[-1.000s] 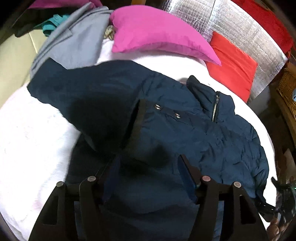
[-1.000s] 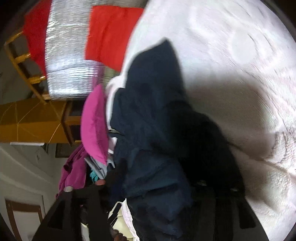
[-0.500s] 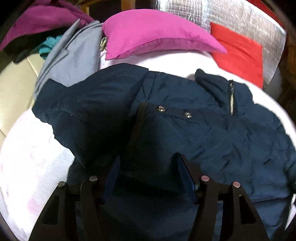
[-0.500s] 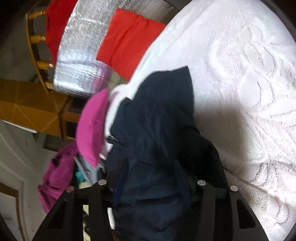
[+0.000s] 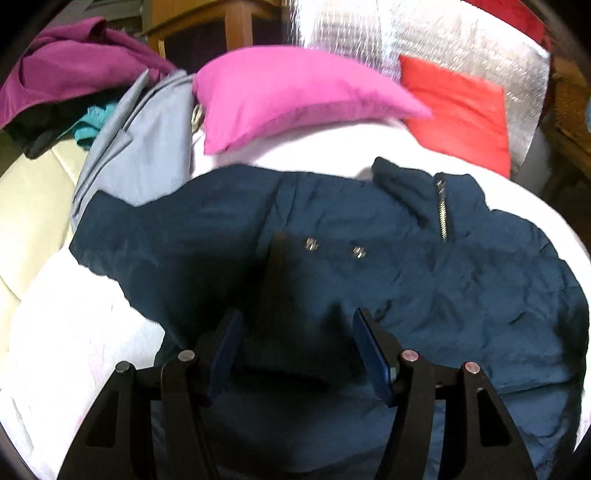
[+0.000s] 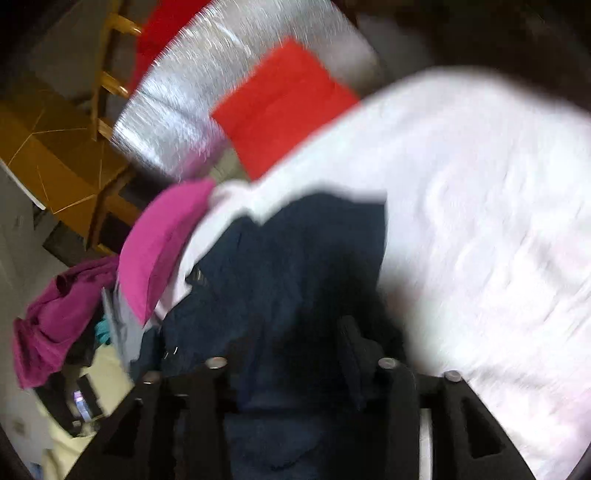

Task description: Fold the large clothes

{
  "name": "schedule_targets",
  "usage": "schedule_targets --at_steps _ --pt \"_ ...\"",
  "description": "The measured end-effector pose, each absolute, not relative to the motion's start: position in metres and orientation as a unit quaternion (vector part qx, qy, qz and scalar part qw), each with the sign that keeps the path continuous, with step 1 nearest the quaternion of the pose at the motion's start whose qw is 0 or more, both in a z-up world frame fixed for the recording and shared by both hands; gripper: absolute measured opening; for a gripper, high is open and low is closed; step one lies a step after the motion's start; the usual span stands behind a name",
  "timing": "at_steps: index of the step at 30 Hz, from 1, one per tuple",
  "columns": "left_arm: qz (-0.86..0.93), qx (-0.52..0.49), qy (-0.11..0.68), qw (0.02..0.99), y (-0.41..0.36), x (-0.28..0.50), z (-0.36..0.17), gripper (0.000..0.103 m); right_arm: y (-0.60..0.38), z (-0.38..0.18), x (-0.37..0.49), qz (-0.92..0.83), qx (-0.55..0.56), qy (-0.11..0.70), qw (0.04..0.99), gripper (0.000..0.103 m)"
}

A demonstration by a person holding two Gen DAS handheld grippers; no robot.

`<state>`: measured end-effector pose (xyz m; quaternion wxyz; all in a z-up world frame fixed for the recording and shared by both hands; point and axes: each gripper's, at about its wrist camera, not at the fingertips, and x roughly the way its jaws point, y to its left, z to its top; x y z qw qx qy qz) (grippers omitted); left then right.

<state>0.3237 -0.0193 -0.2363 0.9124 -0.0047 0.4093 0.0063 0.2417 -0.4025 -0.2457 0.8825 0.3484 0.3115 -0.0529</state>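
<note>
A bed draped in a white textured bedspread (image 5: 369, 147) fills the room's centre. At its far end a magenta pillow (image 5: 295, 96) lies left of a red cushion (image 5: 461, 118), both before a silver quilted foil panel (image 5: 424, 40). Wooden furniture (image 5: 221, 22) stands beyond. On the left, a purple garment (image 5: 66, 70) and a grey garment (image 5: 144, 136) are heaped beside a cream surface (image 5: 33, 206).

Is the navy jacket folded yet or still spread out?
Partly folded: the navy jacket has one sleeve laid across its front, body otherwise spread flat on the white bedspread.
</note>
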Motion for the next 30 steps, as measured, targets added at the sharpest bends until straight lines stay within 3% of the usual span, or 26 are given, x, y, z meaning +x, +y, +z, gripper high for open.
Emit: schedule_targets --at_steps 2,7,9,10,12,14,16,18,22,25,26,29,30 --pt "0.001 -0.005 0.417 0.909 -0.021 0.328 -0.24 0.064 -0.411 -0.246 0.241 -0.08 0.332 0.307 0.888 0.093" --pt "0.007 0.019 0.454 0.891 -0.027 0.336 -0.261 0.064 -0.408 -0.269 0.267 -0.051 0.311 0.348 0.883 0.087" --pt "0.008 0.031 0.458 0.888 -0.03 0.338 -0.265 0.064 -0.403 -0.286 0.282 -0.039 0.303 0.38 0.873 0.072" --pt "0.008 0.034 0.457 0.889 -0.03 0.338 -0.266 0.064 -0.399 -0.295 0.289 -0.042 0.293 0.403 0.866 0.057" --pt "0.007 0.034 0.456 0.889 -0.03 0.338 -0.265 0.064 -0.393 -0.297 0.291 -0.055 0.269 0.404 0.873 0.041" --pt "0.007 0.026 0.447 0.894 -0.028 0.336 -0.262 0.064 -0.389 -0.283 0.284 -0.058 0.262 0.381 0.885 0.029" --pt "0.008 0.02 0.434 0.901 -0.028 0.334 -0.255 0.064 -0.382 -0.261 0.273 -0.067 0.232 0.343 0.908 0.026" --pt "0.012 0.019 0.43 0.902 -0.028 0.333 -0.254 0.064 -0.376 -0.255 0.269 -0.084 0.206 0.333 0.916 0.026" --pt "0.009 0.03 0.47 0.882 -0.029 0.341 -0.273 0.065 -0.391 -0.291 0.28 -0.096 0.251 0.398 0.877 0.026" --pt "0.003 0.031 0.474 0.88 -0.027 0.342 -0.274 0.066 -0.393 -0.272 0.273 -0.093 0.26 0.384 0.881 0.029" --pt "0.0 0.025 0.476 0.879 -0.025 0.342 -0.272 0.066 -0.395 -0.265 0.267 -0.098 0.26 0.375 0.884 0.035" --pt "-0.006 0.003 0.471 0.882 -0.017 0.34 -0.266 0.066 -0.395 -0.245 0.252 -0.115 0.257 0.339 0.898 0.07" --pt "-0.006 -0.001 0.466 0.885 -0.016 0.341 -0.262 0.066 -0.394 -0.237 0.246 -0.116 0.253 0.321 0.905 0.073"
